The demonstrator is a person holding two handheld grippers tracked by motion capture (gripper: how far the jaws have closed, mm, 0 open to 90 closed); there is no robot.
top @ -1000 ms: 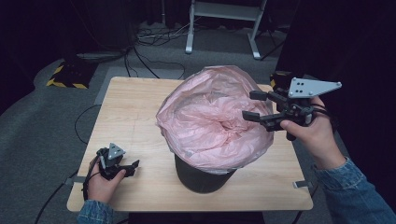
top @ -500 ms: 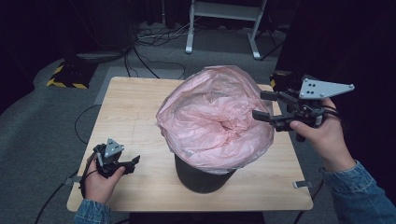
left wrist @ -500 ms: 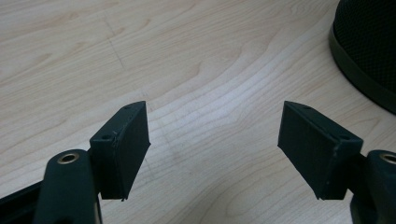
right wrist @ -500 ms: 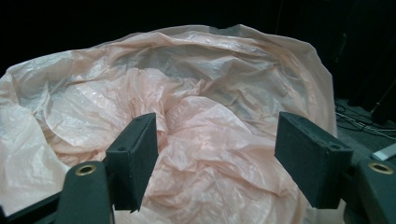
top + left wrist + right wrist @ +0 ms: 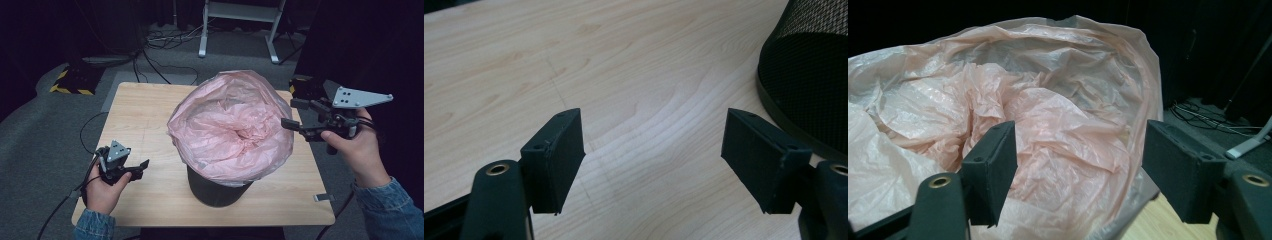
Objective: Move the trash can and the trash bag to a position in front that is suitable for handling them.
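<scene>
So there's a dark mesh bin sitting near the front middle of the light wooden tabletop, lined with a crinkly pink plastic bag that puffs out wide over the rim. From the high view the mesh is hard to make out, but the left gripper view shows the black mesh wall clearly, off to its right. The left hand-held gripper is low at the near left corner, jaws spread wide over bare wood, holding nothing. The right hand-held gripper hangs just beside the bag's right edge, jaws also spread and empty; its own view looks straight into the bag's crumpled inside. Lots of open tabletop on the left and far side, much less on the right, where the bag nearly reaches the edge
</scene>
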